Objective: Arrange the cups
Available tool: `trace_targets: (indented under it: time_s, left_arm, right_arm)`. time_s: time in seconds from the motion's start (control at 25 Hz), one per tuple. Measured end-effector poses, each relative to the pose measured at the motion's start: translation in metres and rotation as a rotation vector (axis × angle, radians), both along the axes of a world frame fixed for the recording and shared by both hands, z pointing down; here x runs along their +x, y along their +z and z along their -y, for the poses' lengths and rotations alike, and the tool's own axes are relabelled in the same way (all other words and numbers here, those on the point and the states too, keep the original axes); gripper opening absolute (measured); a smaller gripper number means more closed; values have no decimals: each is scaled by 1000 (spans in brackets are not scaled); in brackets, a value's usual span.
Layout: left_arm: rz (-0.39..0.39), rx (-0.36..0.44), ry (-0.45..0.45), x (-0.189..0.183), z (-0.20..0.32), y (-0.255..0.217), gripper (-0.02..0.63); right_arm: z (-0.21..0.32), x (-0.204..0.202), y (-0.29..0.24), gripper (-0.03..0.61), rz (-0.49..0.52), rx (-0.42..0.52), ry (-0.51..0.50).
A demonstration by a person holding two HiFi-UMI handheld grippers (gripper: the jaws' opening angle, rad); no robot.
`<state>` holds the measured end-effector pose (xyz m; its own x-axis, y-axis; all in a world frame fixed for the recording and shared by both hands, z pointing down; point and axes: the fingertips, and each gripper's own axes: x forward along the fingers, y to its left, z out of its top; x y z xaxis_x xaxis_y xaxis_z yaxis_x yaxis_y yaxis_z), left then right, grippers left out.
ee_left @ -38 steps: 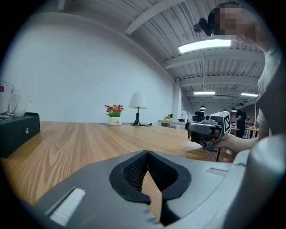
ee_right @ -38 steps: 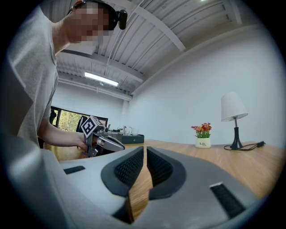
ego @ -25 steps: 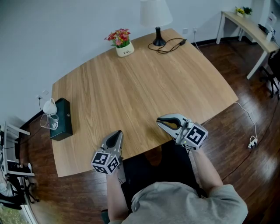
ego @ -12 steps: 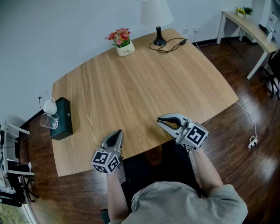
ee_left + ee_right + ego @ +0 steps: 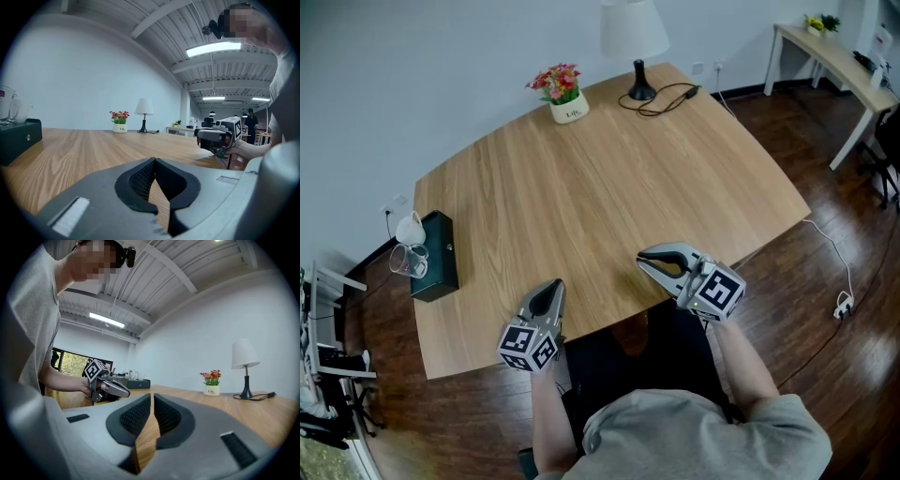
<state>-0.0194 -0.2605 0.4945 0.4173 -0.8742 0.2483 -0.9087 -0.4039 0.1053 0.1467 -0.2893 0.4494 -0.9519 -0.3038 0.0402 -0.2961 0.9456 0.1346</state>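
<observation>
Glass cup and white cup stand side by side atop dark green box at far left edge of wooden table. Both well apart from grippers. Left gripper is nearer, hovering over near table edge, jaws closed, nothing between. Right gripper is further right over same edge, jaws pressed together, empty. Flower pot and lamp at far side. Against earlier frames: cups, box, both grippers unchanged in place.
</observation>
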Motion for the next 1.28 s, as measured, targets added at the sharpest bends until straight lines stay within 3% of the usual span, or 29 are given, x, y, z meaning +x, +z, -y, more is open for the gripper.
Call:
trace_targets:
  time_s: [1.28]
  left_arm:
    - [-2,8,1,-1,1,2,10]
  right_arm:
    - [-1,-3,8,21,-59,36,8]
